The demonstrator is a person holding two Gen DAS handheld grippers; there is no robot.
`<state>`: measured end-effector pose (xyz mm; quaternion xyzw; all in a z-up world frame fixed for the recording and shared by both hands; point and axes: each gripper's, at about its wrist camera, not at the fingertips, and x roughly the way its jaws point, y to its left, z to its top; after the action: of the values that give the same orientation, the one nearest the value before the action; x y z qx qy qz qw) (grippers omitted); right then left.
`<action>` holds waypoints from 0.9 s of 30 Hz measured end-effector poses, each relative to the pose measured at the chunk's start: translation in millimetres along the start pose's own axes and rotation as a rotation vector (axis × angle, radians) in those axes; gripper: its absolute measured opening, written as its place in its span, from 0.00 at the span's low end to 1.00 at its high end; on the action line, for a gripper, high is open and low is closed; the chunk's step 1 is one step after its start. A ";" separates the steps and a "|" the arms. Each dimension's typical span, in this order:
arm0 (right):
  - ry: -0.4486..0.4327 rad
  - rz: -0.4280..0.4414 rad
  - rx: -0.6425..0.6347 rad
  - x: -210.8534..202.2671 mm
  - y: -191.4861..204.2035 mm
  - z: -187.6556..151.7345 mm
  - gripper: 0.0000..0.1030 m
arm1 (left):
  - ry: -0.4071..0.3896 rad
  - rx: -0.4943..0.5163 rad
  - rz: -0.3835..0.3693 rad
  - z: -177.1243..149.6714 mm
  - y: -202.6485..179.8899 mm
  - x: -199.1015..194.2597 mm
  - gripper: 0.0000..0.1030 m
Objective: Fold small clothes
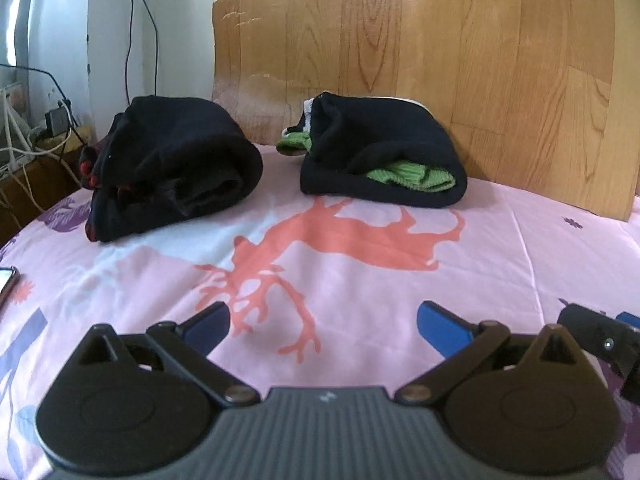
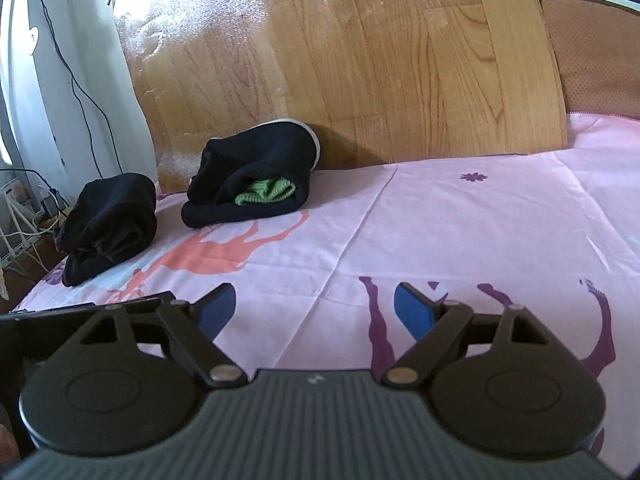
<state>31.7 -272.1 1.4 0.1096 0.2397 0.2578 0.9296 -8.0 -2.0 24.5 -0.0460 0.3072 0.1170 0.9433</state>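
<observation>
Left view
Left hand-held gripper point(image 1: 322, 322): jaws spread wide, nothing between the blue pads, poised low over the bed sheet point(image 1: 500, 240).
Black bundle point(image 1: 172, 168): folded garment with red trim, lying ahead and to the left, well apart from the pads.
Black-and-green bundle point(image 1: 384, 156): folded garment with green fabric showing at its open end, ahead and slightly right, against the wooden board point(image 1: 440, 40).
Long axis: both bundles lie roughly crosswise to the pointing line.
Other items: phone point(image 1: 6, 280) at the left edge; part of the right hand-held gripper point(image 1: 600, 336) at the right edge.

Right view
Right hand-held gripper point(image 2: 316, 308): jaws wide apart, empty, over the bed sheet point(image 2: 480, 220).
Black-and-green bundle point(image 2: 256, 180): ahead and to the left, far from the pads.
Black bundle point(image 2: 108, 224): further left, near the bed's edge.
Unfolded garment: none visible in either view.

Assessment
Nearer hand: the left one appears nearer to both bundles; the black-and-green bundle lies between the two pointing lines.
Task stage: judged as between items, two pieces already folded; any next piece must come from outside both views.
</observation>
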 end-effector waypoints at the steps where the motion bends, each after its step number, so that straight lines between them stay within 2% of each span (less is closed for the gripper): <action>1: 0.001 0.001 0.002 0.4 -0.3 0.1 0.86 | 0.005 -0.004 -0.001 0.2 0.7 0.7 1.00; 11: 0.031 -0.005 -0.003 4.6 0.8 0.6 0.86 | 0.072 -0.057 0.001 2.1 9.3 11.2 1.00; 21: 0.039 -0.008 0.003 5.4 0.3 0.4 0.86 | 0.092 -0.029 0.009 2.9 7.0 13.6 1.00; 27: 0.042 -0.007 0.006 5.6 0.0 0.3 0.86 | 0.118 0.021 0.038 4.7 0.6 19.2 1.00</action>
<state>36.0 -269.1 -0.5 0.1062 0.2603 0.2559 0.9249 9.6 3.0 16.9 -0.0371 0.3644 0.1288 0.9216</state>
